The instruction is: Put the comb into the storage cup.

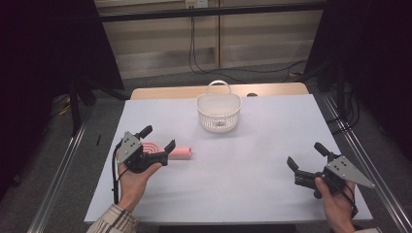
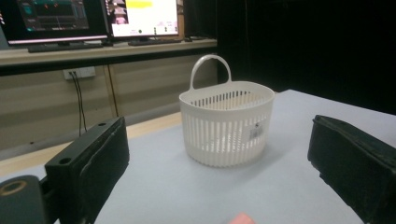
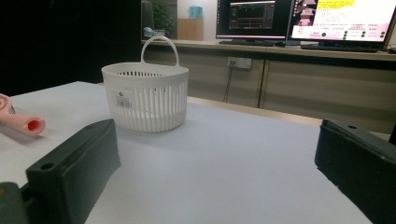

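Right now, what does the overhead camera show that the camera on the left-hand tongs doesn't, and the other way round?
The high view takes in both hands, the left tongs over the pink roll, the right tongs open and apart from it, and the table's whole white top. The left gripper view adds computer screens on a bench behind the table, and a close look at its own open jaws. Both show the white basket, standing upright with nothing seen in it.

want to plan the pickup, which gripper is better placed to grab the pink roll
Left. The left gripper is open with its jaws right at the pink roll. The right gripper, also open, sits far across the table near the right edge, well away from it.
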A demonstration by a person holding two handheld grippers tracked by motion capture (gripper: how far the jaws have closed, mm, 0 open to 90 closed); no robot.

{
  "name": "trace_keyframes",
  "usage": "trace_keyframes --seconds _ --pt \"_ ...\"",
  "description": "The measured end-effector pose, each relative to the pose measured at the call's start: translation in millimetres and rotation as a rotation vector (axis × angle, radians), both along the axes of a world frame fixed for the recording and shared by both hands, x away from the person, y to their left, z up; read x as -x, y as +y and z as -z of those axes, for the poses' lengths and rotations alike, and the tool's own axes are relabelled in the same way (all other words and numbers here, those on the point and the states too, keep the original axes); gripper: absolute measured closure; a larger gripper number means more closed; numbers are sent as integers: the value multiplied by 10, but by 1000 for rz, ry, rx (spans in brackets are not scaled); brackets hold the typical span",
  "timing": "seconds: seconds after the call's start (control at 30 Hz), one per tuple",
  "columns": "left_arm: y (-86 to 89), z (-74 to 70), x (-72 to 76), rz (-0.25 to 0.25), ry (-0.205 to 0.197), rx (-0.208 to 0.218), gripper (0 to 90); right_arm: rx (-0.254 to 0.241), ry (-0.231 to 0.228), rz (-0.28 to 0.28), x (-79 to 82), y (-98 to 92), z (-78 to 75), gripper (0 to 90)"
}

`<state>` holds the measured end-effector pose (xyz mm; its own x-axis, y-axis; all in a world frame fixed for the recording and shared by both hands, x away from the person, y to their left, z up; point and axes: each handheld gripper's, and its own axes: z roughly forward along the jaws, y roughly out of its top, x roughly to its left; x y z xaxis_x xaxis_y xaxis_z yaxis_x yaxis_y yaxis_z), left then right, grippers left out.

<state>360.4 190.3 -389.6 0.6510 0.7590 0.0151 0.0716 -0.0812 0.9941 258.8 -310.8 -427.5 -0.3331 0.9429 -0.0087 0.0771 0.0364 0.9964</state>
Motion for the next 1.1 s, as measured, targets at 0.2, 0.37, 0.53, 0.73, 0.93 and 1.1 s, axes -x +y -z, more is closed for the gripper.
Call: trace_keyframes --seconds 0.2,0.37,0.53,0.73,0.93,1.1 --pt "9 101 -8 5 19 2 107 2 -10 -6 11 -2 -9 0" --pt "61 136 40 -16 15 19 174 5 -8 -13 14 3 -8 0" --pt "84 135 64 -2 23 55 270 4 -5 -20 15 6 -7 0" --pt "95 135 70 -11 30 73 362 1 -6 -24 15 0 -7 0" --pt "138 142 54 -10 38 55 531 1 -2 -26 14 2 -5 0" --pt "149 147 38 14 59 68 677 -2 0 -16 11 -15 -4 0"
